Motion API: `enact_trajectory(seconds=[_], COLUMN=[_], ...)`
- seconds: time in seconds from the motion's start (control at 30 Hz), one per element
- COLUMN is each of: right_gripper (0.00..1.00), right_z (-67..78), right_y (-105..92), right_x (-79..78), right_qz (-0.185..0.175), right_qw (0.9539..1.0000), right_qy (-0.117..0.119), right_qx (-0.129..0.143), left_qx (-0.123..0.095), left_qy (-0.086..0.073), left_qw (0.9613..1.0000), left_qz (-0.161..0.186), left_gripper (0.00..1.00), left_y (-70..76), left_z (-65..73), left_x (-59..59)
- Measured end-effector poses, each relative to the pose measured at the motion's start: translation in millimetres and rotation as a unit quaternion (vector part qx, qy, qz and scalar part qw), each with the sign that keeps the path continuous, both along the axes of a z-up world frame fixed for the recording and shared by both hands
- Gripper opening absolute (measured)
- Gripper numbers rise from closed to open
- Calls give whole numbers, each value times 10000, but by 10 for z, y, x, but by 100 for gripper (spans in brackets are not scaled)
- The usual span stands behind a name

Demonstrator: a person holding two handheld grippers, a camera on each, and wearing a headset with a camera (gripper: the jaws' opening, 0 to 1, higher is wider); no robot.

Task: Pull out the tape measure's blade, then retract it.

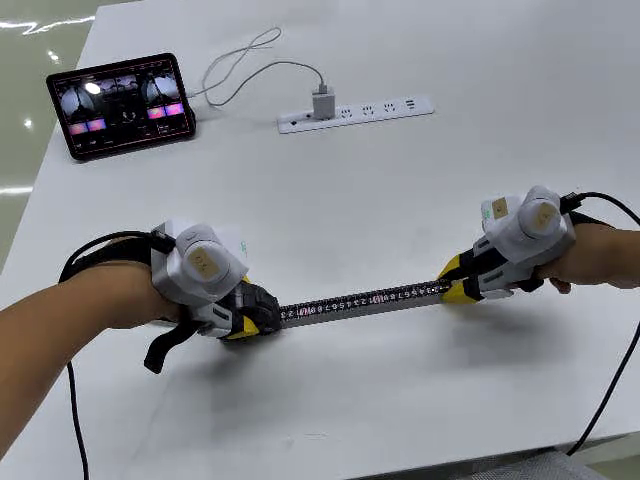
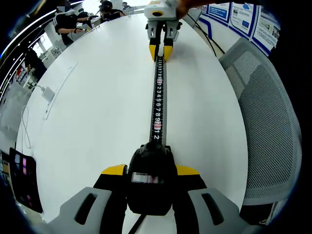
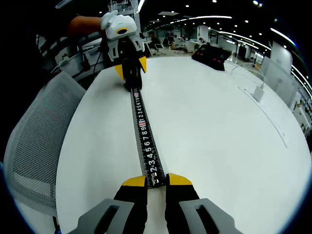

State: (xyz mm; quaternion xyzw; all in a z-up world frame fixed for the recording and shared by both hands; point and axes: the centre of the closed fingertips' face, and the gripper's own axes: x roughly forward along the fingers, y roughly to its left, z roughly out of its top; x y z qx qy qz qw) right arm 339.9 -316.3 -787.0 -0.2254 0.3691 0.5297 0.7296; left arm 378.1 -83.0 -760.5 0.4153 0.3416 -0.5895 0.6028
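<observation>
White table (image 1: 400,250), glossy floor off its left side. Over in the far-left corner there's a tablet (image 1: 120,103) with its screen lit. To the right of it, well apart, sits a white power strip (image 1: 355,113) with 1 white charger (image 1: 323,103) plugged in near its left end. A thin white cable (image 1: 240,60) loops from the charger back toward the tablet. Grey mesh chair (image 2: 263,112) just off the table edge, blue posters (image 2: 229,12) on the wall behind it.

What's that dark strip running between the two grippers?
The tape measure's blade, stretched from the case in the left gripper to the right gripper; head view.
</observation>
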Motion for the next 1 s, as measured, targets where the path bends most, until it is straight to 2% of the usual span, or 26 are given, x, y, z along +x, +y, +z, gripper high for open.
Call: enact_trajectory(seconds=[0.7,0.73,0.8,0.87,1.0], right_gripper=[10,10,10,10,11], right_z=[6,5,3,4,5], right_y=[-39,-34,-26,-24,-22], right_x=[-15,-15,-16,-21,-24], right_qz=[12,22,58,80,129], right_qw=[10000,10000,9999,9999,9996], right_qy=[-2,-7,-14,10,84], right_qx=[-55,-63,-113,-140,-242], left_qx=[-33,-71,-190,-210,-176], left_qy=[-8,1,125,137,27], left_qw=[10000,10000,9997,9997,9998], left_qz=[6,-10,38,7,-124], left_gripper=[30,30,31,31,31], left_y=[-5,0,3,3,-13], left_z=[-5,-2,10,17,12], left_x=[-11,-12,-4,-8,-19])
